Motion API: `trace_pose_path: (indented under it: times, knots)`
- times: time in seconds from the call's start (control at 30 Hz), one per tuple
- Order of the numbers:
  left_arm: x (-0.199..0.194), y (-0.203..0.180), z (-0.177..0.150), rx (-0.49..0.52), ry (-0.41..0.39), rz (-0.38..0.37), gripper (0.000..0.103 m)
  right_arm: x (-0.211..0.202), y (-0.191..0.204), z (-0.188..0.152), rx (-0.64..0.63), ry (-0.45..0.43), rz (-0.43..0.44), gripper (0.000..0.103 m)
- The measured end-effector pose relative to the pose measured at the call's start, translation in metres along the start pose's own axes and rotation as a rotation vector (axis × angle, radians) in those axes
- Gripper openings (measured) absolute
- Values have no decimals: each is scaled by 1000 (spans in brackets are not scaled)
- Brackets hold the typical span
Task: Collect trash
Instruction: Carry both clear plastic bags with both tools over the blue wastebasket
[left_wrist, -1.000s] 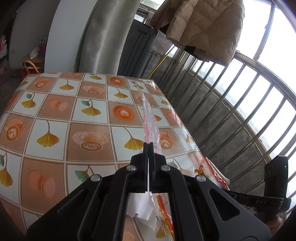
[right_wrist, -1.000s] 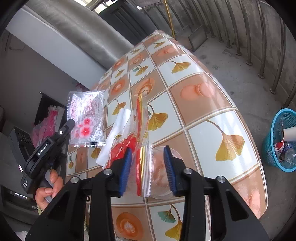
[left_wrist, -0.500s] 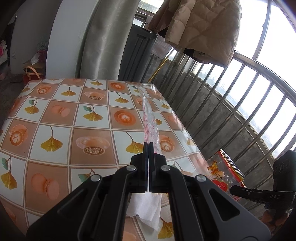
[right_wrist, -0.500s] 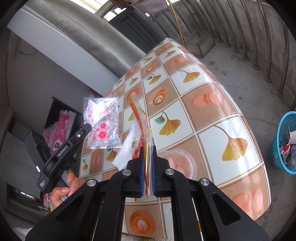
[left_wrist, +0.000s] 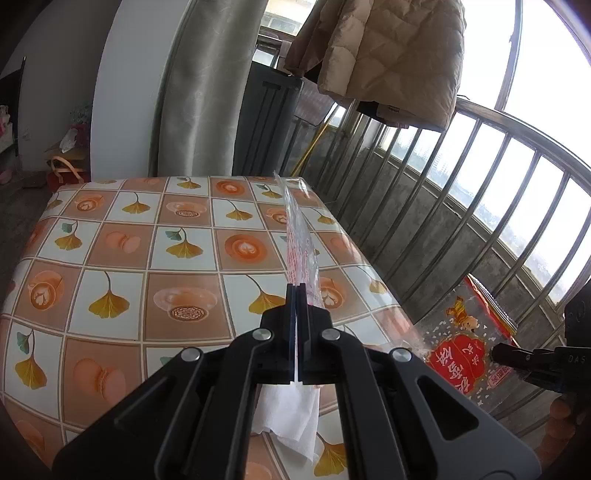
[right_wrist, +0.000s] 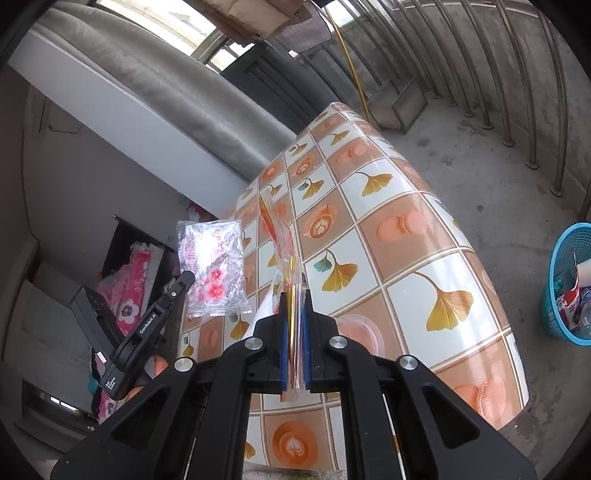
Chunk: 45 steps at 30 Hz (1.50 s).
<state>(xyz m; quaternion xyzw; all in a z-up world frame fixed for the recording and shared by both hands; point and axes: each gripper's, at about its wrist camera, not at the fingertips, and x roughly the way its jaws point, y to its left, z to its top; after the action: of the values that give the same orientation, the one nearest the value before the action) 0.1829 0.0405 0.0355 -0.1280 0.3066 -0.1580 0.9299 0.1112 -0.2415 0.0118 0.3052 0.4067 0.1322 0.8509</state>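
left gripper (left_wrist: 296, 291) clenched on a clear pink-print wrapper (right_wrist: 212, 267) and right gripper (right_wrist: 294, 299) clenched on a red-and-gold wrapper (left_wrist: 467, 345), both held above the table (right_wrist: 406, 236), blue basket (right_wrist: 567, 291) on the floor holding trash.

Bright daylight, blown-out windows (left_wrist: 535, 55), fisheye-bent edges, sharp focus

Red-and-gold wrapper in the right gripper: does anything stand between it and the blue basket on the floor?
Nothing visible does. The red-and-gold wrapper, pinched in the right gripper, only has to pass the table edge; bare floor leads to the blue basket.
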Motion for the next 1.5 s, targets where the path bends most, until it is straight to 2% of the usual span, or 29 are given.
trace_pose_path:
  times: [0.57, 1.5]
  knots:
    - [-16, -19, 5, 59, -44, 27, 0, -20, -10, 5, 23, -55, 14, 6]
    - [-37, -91, -2, 209, -76, 4, 0, -83, -58, -12, 104, -180, 14, 6]
